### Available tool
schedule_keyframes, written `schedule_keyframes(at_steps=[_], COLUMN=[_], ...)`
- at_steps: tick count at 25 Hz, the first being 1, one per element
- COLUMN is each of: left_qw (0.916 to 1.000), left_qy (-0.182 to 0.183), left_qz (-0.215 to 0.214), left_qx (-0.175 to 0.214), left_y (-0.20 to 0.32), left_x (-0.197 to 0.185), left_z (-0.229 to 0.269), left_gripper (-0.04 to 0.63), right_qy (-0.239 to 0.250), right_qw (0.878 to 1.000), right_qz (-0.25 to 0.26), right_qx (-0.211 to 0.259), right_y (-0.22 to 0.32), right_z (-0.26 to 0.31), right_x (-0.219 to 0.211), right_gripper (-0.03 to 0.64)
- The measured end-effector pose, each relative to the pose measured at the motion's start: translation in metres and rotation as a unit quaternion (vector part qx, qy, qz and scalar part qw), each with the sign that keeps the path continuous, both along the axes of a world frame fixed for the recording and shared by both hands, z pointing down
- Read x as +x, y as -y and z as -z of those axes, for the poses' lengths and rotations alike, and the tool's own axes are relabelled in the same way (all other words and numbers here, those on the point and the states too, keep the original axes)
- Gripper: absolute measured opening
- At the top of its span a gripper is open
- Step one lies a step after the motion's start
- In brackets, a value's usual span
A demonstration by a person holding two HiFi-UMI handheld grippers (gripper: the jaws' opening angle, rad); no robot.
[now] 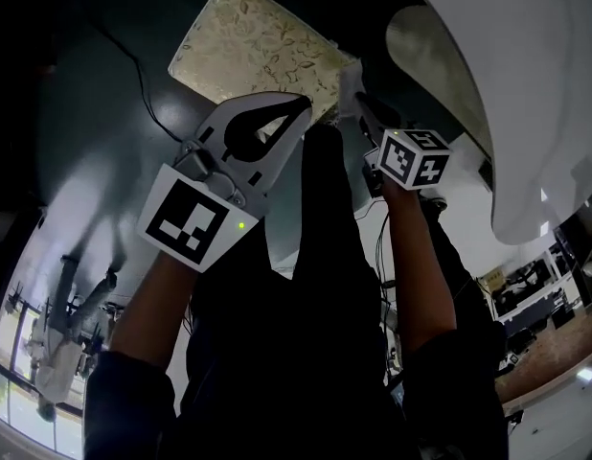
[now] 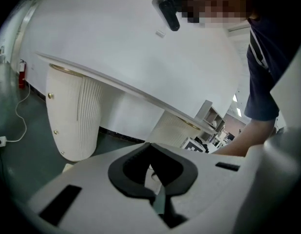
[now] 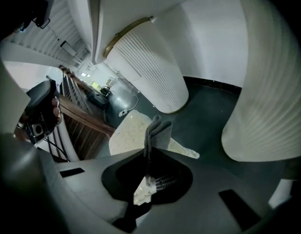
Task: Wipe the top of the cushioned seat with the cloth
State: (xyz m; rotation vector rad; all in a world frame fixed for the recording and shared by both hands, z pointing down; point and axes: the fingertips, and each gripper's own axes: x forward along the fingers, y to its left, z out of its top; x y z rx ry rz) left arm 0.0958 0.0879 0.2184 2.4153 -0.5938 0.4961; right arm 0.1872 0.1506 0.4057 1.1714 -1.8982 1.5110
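Seemingly, the cream patterned cushioned seat (image 1: 253, 41) was not yet wiped: the folded grey cloth (image 3: 158, 130) was pinched in the right gripper (image 3: 149, 152); the left gripper (image 2: 150, 146) was clenched, empty.

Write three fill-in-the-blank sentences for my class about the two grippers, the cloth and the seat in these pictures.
1. The right gripper is shut on the cloth, whose colour is ____.
2. The left gripper has its jaws together and holds ____.
3. The cushioned seat stands on the dark green ____.

Missing words: grey; nothing; floor.
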Motion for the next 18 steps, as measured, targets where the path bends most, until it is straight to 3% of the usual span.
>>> schedule_keyframes(at_steps=[18], left_qw=[0.9902], left_qy=[0.012], left_qz=[0.138], left_qx=[-0.017], left_y=[0.028], left_x=[-0.221], left_z=[-0.022], left_gripper=[0.008], right_qy=[0.039], right_qw=[0.987], right_qz=[0.155], right_qx=[0.024], right_y=[0.096], right_z=[-0.003], right_x=[-0.249], right_gripper=[0.032])
